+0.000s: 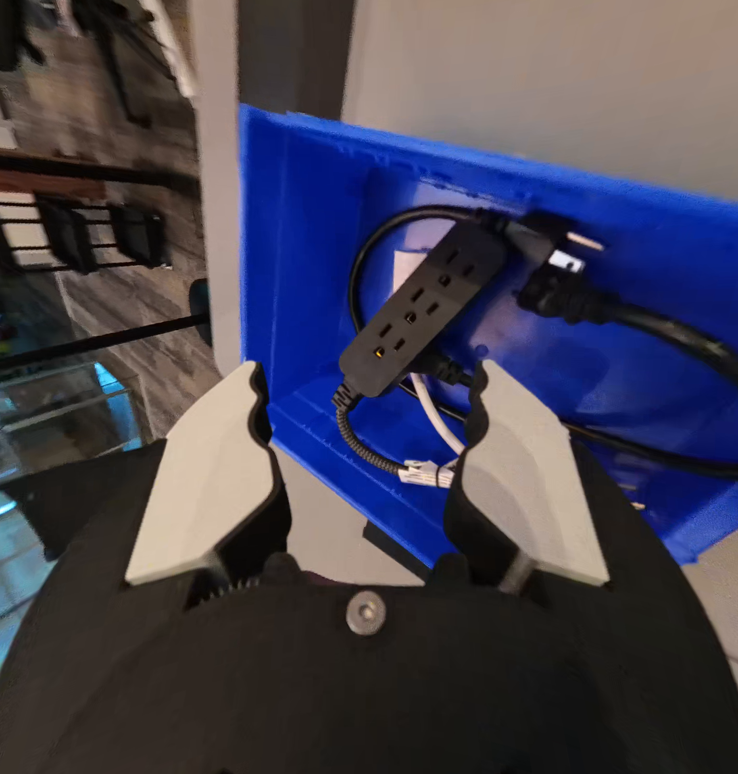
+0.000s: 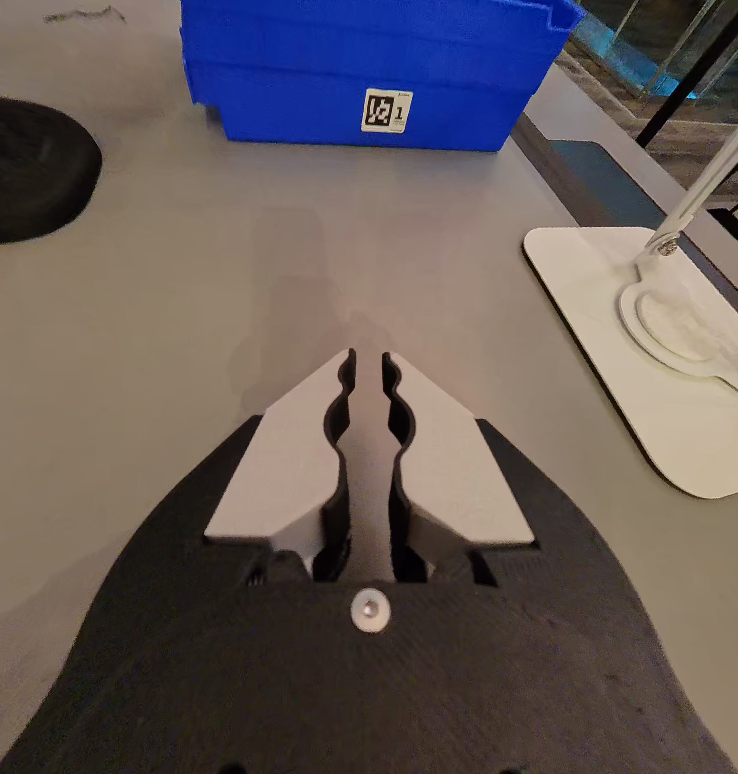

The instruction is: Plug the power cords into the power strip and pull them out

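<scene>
A black power strip with three outlets lies aslant inside a blue bin, with its braided cord trailing toward me. A black plug with bare prongs lies at the strip's far end, and a second plug on a thick black cord lies beside it. My left gripper is wide open and empty, just short of the strip's near end. My right gripper hovers over the grey table with a narrow gap between its fingers and nothing in it. It faces the bin's outer wall.
A white cable lies under the strip in the bin. A white lamp base stands at the right of the table and a black round object at the left. The table's edge runs close to the bin's right side. About 35 centimetres separates my left fingertips from my right. The black plug lies some 9 centimetres from my left tips, 25 centimetres from my right tips.
</scene>
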The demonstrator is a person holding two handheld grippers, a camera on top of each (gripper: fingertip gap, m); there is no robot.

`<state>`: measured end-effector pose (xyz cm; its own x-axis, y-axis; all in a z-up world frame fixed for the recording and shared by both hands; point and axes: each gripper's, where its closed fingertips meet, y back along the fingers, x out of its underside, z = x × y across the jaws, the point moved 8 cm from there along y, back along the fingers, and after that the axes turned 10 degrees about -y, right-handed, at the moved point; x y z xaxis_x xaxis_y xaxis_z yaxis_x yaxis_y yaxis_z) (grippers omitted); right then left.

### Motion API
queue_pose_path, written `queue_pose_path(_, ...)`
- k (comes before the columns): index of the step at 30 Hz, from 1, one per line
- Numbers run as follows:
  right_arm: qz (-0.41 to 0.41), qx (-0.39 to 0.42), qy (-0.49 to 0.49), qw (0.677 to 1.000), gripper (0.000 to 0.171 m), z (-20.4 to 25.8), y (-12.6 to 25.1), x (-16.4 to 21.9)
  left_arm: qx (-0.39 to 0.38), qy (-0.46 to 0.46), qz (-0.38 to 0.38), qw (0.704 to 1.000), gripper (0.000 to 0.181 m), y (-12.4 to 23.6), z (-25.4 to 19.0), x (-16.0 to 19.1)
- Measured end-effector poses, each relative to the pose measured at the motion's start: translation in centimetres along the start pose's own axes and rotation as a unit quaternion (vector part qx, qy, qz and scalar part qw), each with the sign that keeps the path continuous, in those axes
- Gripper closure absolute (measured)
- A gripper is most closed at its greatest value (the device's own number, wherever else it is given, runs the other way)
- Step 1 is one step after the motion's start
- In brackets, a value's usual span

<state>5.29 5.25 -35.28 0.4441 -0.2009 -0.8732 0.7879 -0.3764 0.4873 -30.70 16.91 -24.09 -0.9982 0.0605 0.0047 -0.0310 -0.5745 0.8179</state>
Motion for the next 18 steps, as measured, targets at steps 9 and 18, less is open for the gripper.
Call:
queue_pose_path(9,0.007,-0.010,0.016,1.000,0.152,0.4,-0.1,0.1,0.156,-0.078,0.073,0.982,0.113,-7.1,0.9,2.5)
queue_pose_path(18,0.008,-0.018,0.016,1.000,0.154,0.4,-0.1,0.1,0.181,-0.093,0.084,0.976,0.127,-8.7,0.6,2.8)
